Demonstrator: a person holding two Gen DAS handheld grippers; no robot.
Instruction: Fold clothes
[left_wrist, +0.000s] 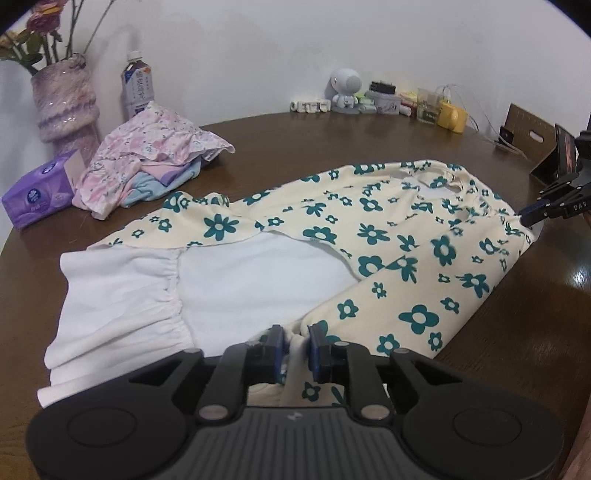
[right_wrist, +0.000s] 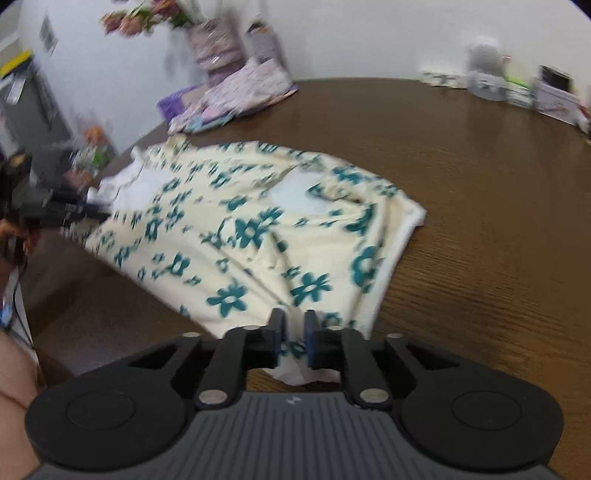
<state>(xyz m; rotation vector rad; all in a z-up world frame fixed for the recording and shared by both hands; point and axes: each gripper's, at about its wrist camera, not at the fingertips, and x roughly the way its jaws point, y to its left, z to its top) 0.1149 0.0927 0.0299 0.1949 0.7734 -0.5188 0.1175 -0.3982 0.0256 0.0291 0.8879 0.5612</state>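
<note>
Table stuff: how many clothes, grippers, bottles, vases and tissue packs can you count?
Flowered garment: 1
Heap of pink clothes: 1
Grippers, left gripper, right gripper: 2
Bottle: 1
Vase: 1
Tissue pack: 1
Total: 7

**Brown wooden table and its load**

The dark wooden table (left_wrist: 369, 136) carries a cream floral garment (left_wrist: 388, 240) spread across its middle, white lining up. At the far left stand a purple vase (left_wrist: 66, 107), a bottle (left_wrist: 137, 86), a tissue pack (left_wrist: 38, 192) and a heap of pink clothes (left_wrist: 155, 155). Small trinkets (left_wrist: 388, 101) line the back edge by the wall.
</note>
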